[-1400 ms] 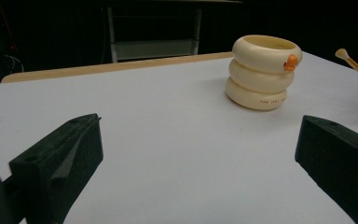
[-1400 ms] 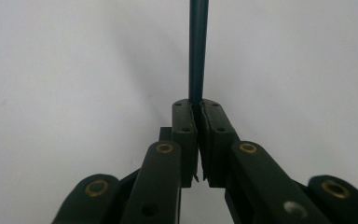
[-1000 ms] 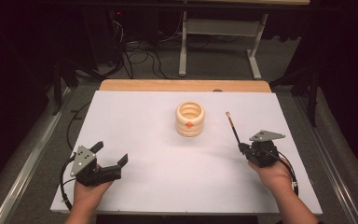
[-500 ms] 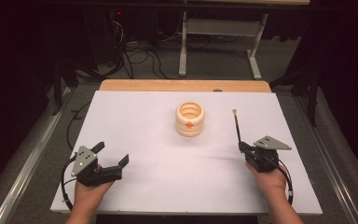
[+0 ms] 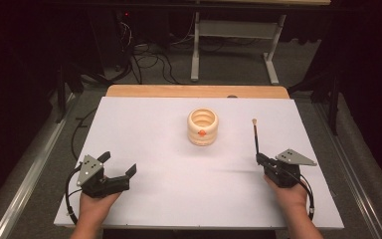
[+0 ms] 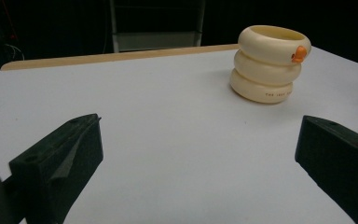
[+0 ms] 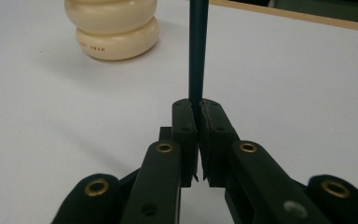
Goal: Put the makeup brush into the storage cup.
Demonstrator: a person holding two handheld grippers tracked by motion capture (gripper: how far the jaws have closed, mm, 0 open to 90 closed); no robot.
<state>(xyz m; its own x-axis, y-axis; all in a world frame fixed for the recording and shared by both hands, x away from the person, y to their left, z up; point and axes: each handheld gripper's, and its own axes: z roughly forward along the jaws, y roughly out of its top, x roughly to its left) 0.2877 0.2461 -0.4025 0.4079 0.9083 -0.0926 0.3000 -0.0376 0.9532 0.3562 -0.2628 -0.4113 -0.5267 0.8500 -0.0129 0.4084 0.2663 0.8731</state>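
Observation:
A cream holder (image 5: pixel 203 127) made of stacked rings, with a small orange mark, stands upright at the middle of the white table (image 5: pixel 149 124). My right gripper (image 5: pixel 259 158) rests low at the right and is shut on a thin dark stick (image 5: pixel 255 137) with a pale tip that points away from me. In the right gripper view the jaws (image 7: pixel 196 109) pinch the stick (image 7: pixel 198 46), and the holder (image 7: pixel 114 28) stands to its left. My left gripper (image 5: pixel 118 163) stands open at the near left with nothing between its jaws (image 6: pixel 191 154); the holder (image 6: pixel 268 63) is far ahead.
A wooden strip (image 5: pixel 194 91) runs along the table's far edge. Beyond it are a grey metal stand (image 5: pixel 234 45) and cables (image 5: pixel 144 55) on a dark floor. A metal rail (image 5: pixel 35 164) runs beside the table's left side.
My right gripper has shifted a little to the right and nearer to me, and the stick in it now points almost straight away. The left gripper has stayed put.

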